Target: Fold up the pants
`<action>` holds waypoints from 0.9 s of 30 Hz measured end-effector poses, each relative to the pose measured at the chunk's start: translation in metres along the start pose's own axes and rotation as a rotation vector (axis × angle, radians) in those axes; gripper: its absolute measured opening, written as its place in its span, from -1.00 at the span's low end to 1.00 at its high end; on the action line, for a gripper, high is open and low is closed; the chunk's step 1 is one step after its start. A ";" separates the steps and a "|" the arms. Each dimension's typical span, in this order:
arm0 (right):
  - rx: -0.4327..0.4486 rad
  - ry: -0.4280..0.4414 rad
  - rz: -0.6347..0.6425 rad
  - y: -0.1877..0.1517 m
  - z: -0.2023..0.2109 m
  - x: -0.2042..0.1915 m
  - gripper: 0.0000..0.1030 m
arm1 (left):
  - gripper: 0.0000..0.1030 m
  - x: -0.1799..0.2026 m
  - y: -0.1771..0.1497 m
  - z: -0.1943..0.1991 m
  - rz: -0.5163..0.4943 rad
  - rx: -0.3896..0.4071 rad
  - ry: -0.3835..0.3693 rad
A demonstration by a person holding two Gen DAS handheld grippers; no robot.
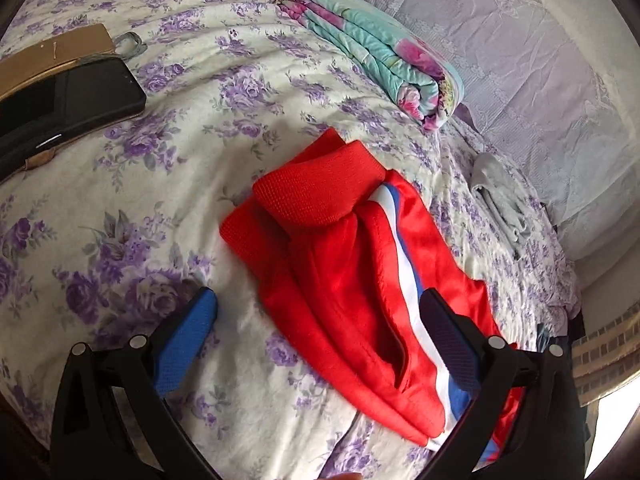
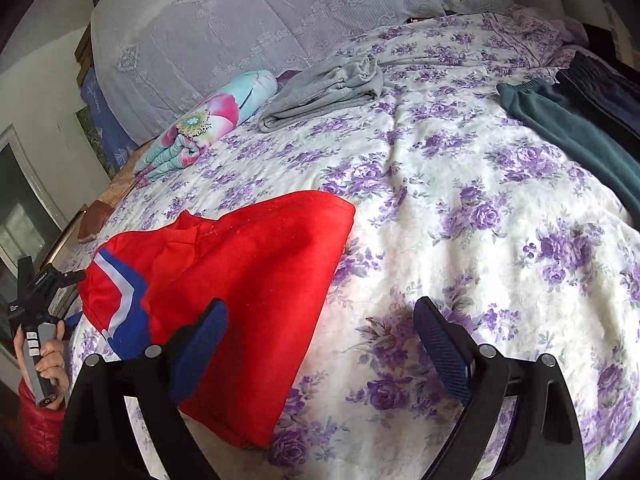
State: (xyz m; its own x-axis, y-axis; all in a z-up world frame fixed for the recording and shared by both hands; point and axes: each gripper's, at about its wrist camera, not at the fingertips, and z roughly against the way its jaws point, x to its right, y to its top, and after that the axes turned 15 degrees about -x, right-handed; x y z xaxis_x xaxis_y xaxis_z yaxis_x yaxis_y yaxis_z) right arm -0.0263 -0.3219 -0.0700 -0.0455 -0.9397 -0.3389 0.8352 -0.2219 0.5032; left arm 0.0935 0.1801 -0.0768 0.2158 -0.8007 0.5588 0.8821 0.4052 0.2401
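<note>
While both tongs hang over the bed: neither one grips anything.
Left tongs [image 1: 318, 322]: spread wide and released; one blue pad hovers over bare bedspread, the other over the striped edge of the pants, with no cloth pinched that I can see.
Right tongs [image 2: 320, 330]: also spread wide and released, over the bedspread just beside the red bundle, nothing between the pads.
Task's thing: the red knit-cuffed track pants with a white and blue side stripe [image 1: 348, 256] lie on the bed in a compact, layered bundle, a ribbed cuff lying on top.
Why they lie so: the layers look stacked on purpose, so I judge the fold is done or nearly done, and the open tongs suit a release rather than a grab.
Bed: a cream bedspread printed with purple flowers [image 2: 460, 208] carries everything.
Person: one hand [image 2: 46, 354] in a red sleeve, at the edge of the right view, holds the handle of the left tool.
Count, pants: one red pair.
Count, other cloth: one folded turquoise and pink floral blanket [image 1: 376, 50], one crumpled grey garment [image 2: 328, 90], one dark teal fleece garment [image 2: 576, 136], set aside well apart from the pants.
Count, other things: one black phone [image 1: 68, 100] on a cardboard piece [image 1: 52, 54].
</note>
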 end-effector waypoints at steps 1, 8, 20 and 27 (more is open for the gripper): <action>0.003 0.002 0.002 0.000 0.001 0.000 0.83 | 0.90 -0.004 0.005 0.000 0.027 0.002 -0.026; -0.009 0.008 -0.009 0.001 -0.001 0.001 0.83 | 0.90 -0.006 0.002 0.002 0.010 0.026 -0.089; -0.015 -0.028 0.003 0.003 -0.003 0.000 0.83 | 0.65 -0.013 0.011 0.001 0.048 0.017 -0.213; 0.178 -0.105 0.198 0.013 0.029 -0.063 0.83 | 0.30 -0.021 0.016 -0.001 0.066 0.031 -0.189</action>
State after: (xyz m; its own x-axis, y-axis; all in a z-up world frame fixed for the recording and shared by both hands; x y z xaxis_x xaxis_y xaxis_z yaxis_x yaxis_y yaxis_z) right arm -0.0283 -0.2734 -0.0197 0.0449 -0.9891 -0.1401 0.7244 -0.0644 0.6864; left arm 0.1033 0.2029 -0.0862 0.1874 -0.6759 0.7128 0.8546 0.4699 0.2209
